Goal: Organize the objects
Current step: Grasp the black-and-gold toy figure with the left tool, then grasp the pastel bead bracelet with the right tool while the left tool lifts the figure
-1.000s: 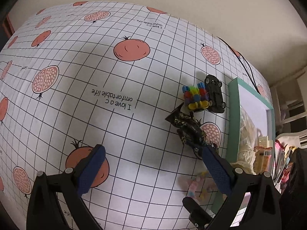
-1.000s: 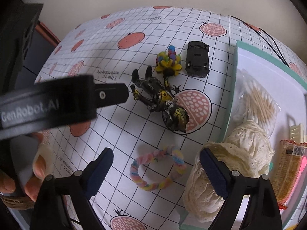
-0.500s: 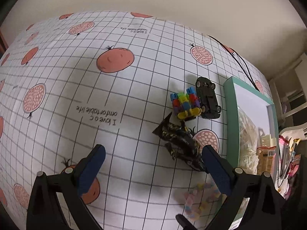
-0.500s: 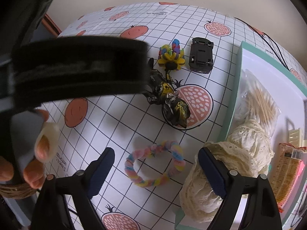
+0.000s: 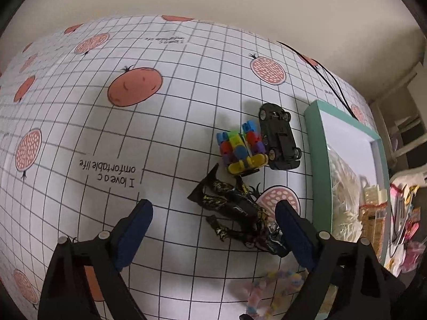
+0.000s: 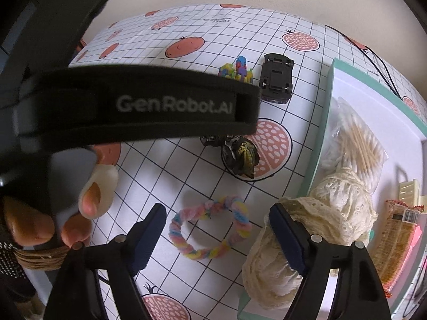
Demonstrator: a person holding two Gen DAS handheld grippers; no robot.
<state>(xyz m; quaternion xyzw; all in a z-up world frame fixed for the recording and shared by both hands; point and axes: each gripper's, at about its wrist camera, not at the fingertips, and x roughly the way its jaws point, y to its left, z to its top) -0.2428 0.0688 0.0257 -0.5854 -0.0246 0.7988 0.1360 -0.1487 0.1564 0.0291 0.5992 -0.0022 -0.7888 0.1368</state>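
A black and yellow toy figure (image 5: 237,210) lies on the patterned tablecloth, its head end beside my right finger. My left gripper (image 5: 213,229) is open around it, a little above. Beyond it sit a colourful block toy (image 5: 240,149) and a black toy car (image 5: 280,136). My right gripper (image 6: 217,237) is open over a pastel twisted ring (image 6: 210,226) on the cloth. In the right wrist view the left gripper's strap hides most of the toy figure (image 6: 240,154); the block toy (image 6: 237,70) and the car (image 6: 276,78) lie further off.
A teal-rimmed white tray (image 6: 324,106) on the right holds cream lace fabric (image 6: 331,213), a bag of wooden sticks (image 6: 357,138) and a snack packet (image 6: 397,240). The tray (image 5: 315,138) also shows in the left wrist view. A black cable (image 5: 328,74) runs behind it.
My left gripper has moved forward and right, so the toy figure now lies between its open fingers. Its strap now covers more of the right wrist view. The right gripper has barely moved.
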